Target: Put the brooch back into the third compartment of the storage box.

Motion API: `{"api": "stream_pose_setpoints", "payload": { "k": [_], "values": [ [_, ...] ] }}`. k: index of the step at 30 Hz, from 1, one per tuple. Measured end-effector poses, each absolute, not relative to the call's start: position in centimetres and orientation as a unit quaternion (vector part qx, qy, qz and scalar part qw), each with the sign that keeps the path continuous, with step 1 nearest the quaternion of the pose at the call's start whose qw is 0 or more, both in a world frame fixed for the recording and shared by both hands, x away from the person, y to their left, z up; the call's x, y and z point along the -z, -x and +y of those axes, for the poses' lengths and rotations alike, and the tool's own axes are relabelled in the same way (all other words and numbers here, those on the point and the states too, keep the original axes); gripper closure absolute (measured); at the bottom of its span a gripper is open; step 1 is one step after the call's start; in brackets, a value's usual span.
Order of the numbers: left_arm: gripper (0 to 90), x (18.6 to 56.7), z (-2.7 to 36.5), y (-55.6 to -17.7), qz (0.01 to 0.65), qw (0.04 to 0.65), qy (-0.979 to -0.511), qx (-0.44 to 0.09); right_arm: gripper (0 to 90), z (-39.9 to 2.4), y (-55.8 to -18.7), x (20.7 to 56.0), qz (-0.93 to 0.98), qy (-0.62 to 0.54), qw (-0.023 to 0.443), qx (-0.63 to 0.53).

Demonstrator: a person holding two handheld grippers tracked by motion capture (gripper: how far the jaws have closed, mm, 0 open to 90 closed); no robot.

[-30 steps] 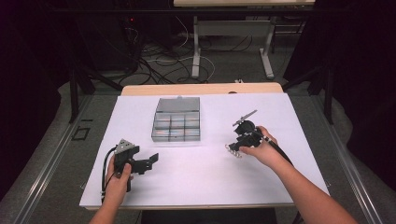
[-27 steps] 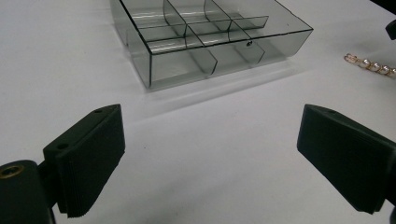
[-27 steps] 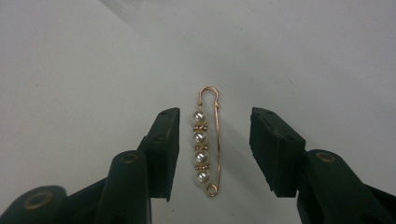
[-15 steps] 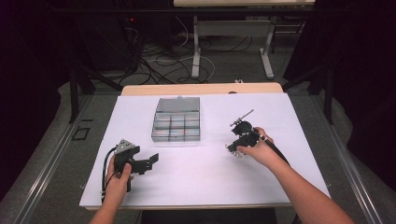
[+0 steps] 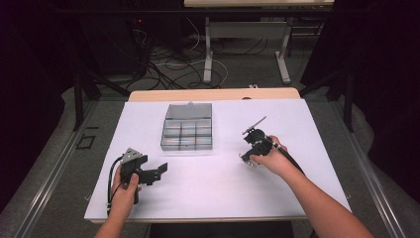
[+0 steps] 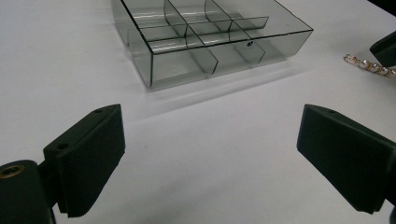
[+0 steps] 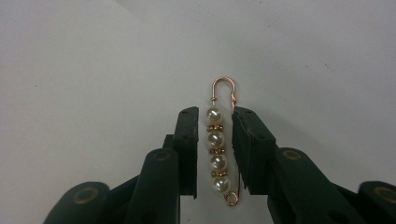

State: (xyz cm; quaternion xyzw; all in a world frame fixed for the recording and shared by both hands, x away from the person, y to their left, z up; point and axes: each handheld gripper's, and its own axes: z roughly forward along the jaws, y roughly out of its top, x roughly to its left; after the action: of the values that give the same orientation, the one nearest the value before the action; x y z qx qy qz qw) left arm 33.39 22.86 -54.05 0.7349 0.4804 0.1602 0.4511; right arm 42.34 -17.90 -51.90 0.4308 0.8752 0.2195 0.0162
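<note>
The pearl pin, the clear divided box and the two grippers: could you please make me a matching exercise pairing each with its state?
1. pearl pin
2. divided box
3. left gripper
4. right gripper

A. jaws wide apart over bare table
B. compartments look empty
C. jaws narrowed either side of the pin
D. lying flat on the white table

Pairs: 1-D, 2-B, 3-A, 4-C

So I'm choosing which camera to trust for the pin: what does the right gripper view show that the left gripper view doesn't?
The right gripper view shows the whole pearl pin lying lengthwise between the right gripper jaws, hook end away from the camera. The left gripper view shows the clear divided box and the left gripper wide open. Both show the white table and the pin.
</note>
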Motion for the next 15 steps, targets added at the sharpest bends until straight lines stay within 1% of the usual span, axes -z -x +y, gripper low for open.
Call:
{"api": "stream_pose_setpoints", "payload": {
  "k": [6, 10, 11, 13, 15],
  "values": [
    [8.2, 54.05, 22.9, -33.4, 0.481, 0.453, -0.734, -0.158, 73.9, -17.44, -42.29, 52.24, 0.866, -0.449, 0.015, -0.219],
    [8.2, 54.04, 22.96, -33.42, 0.479, 0.452, -0.736, -0.155, 75.4, -17.44, -42.41, 52.49, 0.873, -0.436, 0.012, -0.217],
    [8.2, 54.04, 22.95, -33.42, 0.479, 0.452, -0.736, -0.155, 75.9, -17.45, -42.51, 52.31, 0.877, -0.435, 0.001, -0.202],
    [8.2, 54.04, 22.95, -33.42, 0.479, 0.452, -0.736, -0.156, 76.1, -17.46, -42.57, 52.17, 0.881, -0.435, 0.005, -0.185],
    [8.2, 54.06, 22.93, -33.41, 0.48, 0.451, -0.735, -0.158, 76.5, -17.35, -42.57, 52.71, 0.876, -0.434, 0.012, -0.211]
  ]
}}
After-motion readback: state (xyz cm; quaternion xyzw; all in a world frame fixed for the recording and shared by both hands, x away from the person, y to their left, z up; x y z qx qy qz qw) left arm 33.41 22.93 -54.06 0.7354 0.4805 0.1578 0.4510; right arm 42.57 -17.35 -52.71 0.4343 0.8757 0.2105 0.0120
